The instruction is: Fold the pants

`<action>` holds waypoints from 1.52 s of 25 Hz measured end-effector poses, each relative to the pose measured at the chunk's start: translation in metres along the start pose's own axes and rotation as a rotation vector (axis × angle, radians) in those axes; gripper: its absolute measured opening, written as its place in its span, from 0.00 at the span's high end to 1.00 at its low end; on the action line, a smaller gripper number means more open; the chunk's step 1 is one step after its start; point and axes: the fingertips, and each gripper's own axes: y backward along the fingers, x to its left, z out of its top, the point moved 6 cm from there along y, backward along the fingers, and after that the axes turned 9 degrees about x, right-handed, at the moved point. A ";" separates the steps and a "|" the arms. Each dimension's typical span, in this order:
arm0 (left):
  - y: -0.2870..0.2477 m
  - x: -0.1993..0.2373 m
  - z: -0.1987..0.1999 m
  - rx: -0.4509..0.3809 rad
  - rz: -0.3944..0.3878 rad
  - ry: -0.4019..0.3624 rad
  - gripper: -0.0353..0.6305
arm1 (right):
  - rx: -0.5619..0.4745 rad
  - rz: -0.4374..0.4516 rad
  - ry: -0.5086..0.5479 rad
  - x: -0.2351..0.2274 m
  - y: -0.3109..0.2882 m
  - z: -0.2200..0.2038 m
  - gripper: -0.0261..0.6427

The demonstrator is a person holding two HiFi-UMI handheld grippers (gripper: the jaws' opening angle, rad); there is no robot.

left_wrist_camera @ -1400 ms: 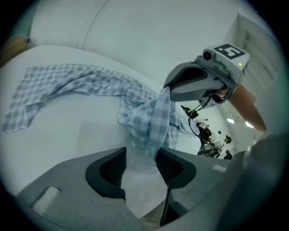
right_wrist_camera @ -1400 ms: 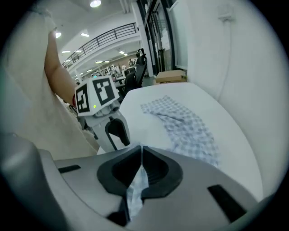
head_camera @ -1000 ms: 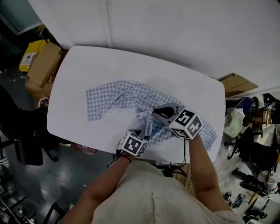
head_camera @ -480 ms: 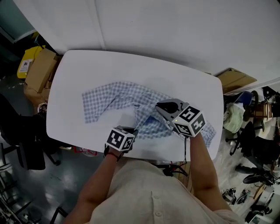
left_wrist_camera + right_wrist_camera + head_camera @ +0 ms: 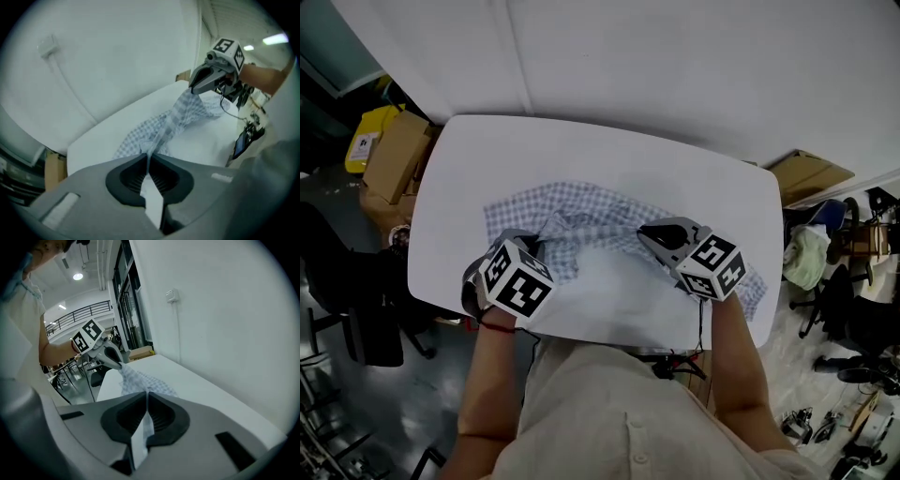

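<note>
From overhead, the head camera looks steeply down on the white rounded table [image 5: 609,159]. Cameras on the left gripper [image 5: 539,246] and right gripper [image 5: 643,232] sit close behind their jaws, facing each other along the blue-checked fabric pants [image 5: 600,202], shared by all three views.

The pants [image 5: 581,221] on the table [image 5: 609,155] span from left tongs [image 5: 542,247] to right tongs [image 5: 645,233].

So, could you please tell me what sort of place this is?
Probably a lab or workshop space, not a home: a white table by a bare wall, cardboard boxes and office chairs on the floor around it, and a railed upper gallery beyond.
</note>
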 end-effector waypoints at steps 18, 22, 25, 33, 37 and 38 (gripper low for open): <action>-0.054 -0.038 -0.101 -0.006 -0.023 -0.054 0.91 | 0.193 0.161 0.101 0.088 -0.060 -0.058 0.92; -0.069 -0.047 -0.118 0.027 -0.072 -0.043 0.91 | 0.273 0.193 0.158 0.103 -0.074 -0.076 0.92; -0.078 -0.055 -0.127 0.046 -0.101 -0.038 0.91 | 0.325 0.215 0.201 0.113 -0.085 -0.091 0.92; -0.102 -0.069 -0.150 0.078 -0.139 -0.045 0.91 | 0.396 0.208 0.324 0.130 -0.108 -0.113 0.92; -0.108 -0.074 -0.157 0.074 -0.169 -0.011 0.91 | 0.432 0.246 0.364 0.138 -0.115 -0.125 0.92; -0.109 -0.075 -0.158 0.068 -0.177 0.001 0.91 | 0.445 0.259 0.367 0.140 -0.116 -0.127 0.92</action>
